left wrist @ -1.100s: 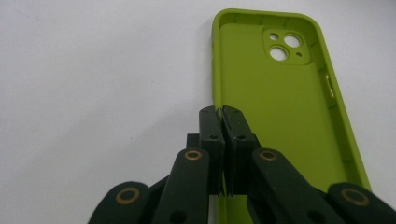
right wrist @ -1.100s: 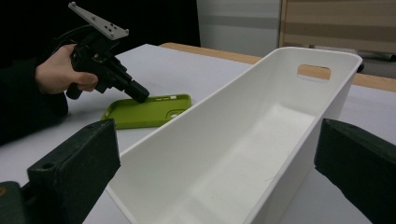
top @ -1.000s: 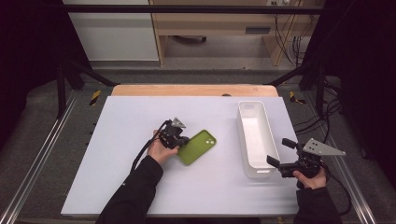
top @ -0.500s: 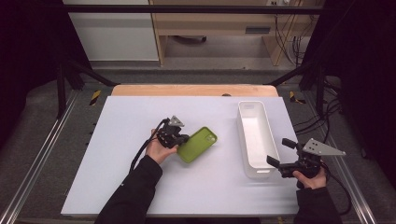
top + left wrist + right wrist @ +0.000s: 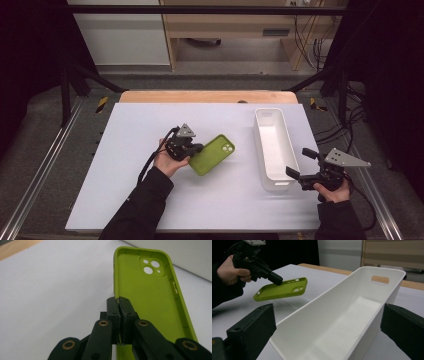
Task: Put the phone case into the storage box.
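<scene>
We note the left gripper (image 5: 194,149) at the left of the white table (image 5: 125,200), its jaws clamped on the side wall of a green phone case (image 5: 212,154); in the left gripper view the two pads meet on that thin wall (image 5: 116,300), with the hollow inside of the case (image 5: 150,297) facing the camera and the lens cut-outs at its far end. In the right gripper view the case (image 5: 280,288) hangs clear of the table, nearly level, with its shadow lying below it, and the left gripper (image 5: 274,278) grips its long edge near one end (the hand (image 5: 230,271) wraps the grip behind). To the right of the case, and apart from it, stands a long white bin (image 5: 270,150), hollow side up. Further right, the right gripper (image 5: 301,163) sits just beside the bin's near end, jaws spread wide; in its own view one jaw stands at each side of the near end of the bin (image 5: 342,322) without touching the walls.
</scene>
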`<act>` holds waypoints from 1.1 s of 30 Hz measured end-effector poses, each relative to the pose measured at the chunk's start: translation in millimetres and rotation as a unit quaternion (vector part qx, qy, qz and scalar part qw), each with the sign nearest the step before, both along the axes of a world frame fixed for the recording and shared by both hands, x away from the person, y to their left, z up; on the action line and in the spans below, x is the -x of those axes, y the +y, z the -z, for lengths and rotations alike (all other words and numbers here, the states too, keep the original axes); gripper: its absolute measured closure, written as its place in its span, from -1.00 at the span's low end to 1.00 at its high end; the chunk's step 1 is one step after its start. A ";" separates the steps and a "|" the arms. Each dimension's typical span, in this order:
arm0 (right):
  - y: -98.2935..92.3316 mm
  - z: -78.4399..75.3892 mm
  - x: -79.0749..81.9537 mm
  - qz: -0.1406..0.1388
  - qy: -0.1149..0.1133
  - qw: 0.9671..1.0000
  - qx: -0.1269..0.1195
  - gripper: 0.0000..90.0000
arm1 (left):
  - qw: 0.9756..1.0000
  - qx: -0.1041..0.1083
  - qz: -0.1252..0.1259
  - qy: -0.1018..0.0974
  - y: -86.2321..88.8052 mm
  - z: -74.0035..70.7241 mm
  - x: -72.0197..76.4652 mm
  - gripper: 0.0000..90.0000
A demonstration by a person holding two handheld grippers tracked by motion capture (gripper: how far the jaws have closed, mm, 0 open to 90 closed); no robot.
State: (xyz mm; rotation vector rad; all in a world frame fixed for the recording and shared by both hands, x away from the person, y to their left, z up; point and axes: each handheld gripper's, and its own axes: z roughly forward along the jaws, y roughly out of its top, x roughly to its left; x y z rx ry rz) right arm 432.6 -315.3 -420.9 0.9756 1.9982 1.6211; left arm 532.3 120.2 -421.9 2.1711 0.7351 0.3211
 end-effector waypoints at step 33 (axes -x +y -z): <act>12.8 -11.6 4.0 -0.004 0.002 1.000 0.010 -0.96 | 0.998 0.003 0.011 -0.064 19.5 -25.6 46.7 0.95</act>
